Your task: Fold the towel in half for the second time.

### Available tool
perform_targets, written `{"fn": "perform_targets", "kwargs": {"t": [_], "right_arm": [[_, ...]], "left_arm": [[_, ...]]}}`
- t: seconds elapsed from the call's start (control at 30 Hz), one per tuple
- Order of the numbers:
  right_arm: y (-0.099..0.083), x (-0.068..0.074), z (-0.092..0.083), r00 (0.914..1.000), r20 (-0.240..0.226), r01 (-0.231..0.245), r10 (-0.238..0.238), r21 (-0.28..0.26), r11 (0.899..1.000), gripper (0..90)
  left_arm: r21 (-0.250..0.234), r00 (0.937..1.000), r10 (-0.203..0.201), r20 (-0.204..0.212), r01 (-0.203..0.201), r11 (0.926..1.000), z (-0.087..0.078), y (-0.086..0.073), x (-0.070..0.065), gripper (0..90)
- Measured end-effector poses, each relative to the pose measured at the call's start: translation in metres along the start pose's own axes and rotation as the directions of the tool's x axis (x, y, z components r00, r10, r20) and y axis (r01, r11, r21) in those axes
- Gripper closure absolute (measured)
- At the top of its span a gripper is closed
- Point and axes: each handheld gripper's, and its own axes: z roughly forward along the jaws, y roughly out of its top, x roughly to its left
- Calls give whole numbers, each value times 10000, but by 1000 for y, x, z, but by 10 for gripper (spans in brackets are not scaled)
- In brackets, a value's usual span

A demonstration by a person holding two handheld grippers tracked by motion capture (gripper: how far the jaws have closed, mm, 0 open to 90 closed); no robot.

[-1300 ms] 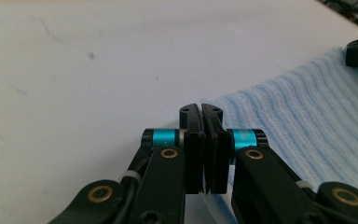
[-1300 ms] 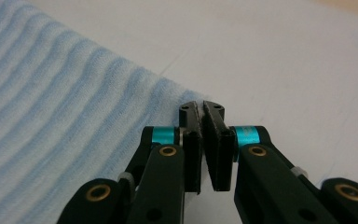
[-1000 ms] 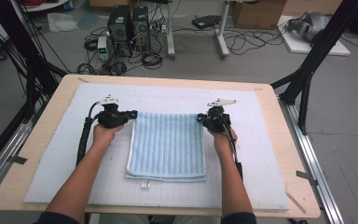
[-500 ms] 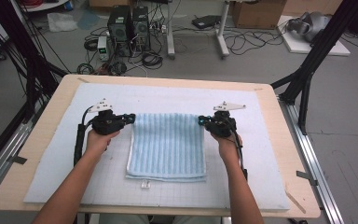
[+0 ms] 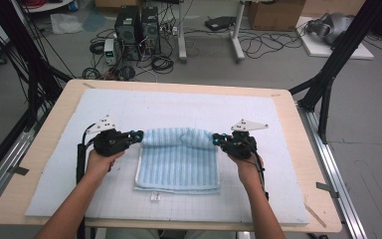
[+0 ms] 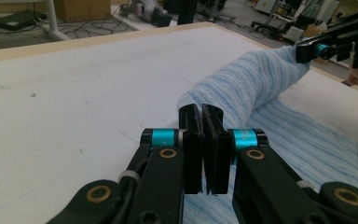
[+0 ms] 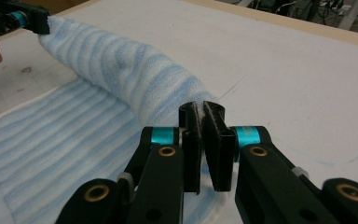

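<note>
Clearly, the weak spot is the grip itself: the left gripper (image 5: 138,135) and the right gripper (image 5: 218,141) each have their jaws pressed together on one far corner of the blue striped towel (image 5: 178,164), with only a thin edge of cloth showing between the pads in the gripper views. If one hand pulls sideways or rises faster than the other, that corner could slip free and the raised edge would collapse crookedly. Uneven travel toward the person would also lay the fold skewed, so the edges fail to meet. The towel lies near the middle of the white mat (image 5: 288,149), its near part flat on it and its far edge lifted into a soft roll strung between the two grippers. Flat, its long axis seems to run from the person toward the mat's far side, with the stripes along that line; the lifted edge runs across it, left to right. A small white tag (image 5: 154,197) sits just beside the towel's near edge.
</note>
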Motion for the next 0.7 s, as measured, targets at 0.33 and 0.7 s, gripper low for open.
{"fn": "perform_targets", "kwargs": {"t": [0.33,0.7], "right_arm": [[-25,14,-18,9992,-406,63,-66,-62,10000,853],[-47,26,-31,9978,-655,32,-38,-98,9999,850]], "left_arm": [[261,9986,369,366,-379,9989,-15,-17,-17,862],[360,9965,504,672,-529,9980,-29,-31,-31,860]]}}
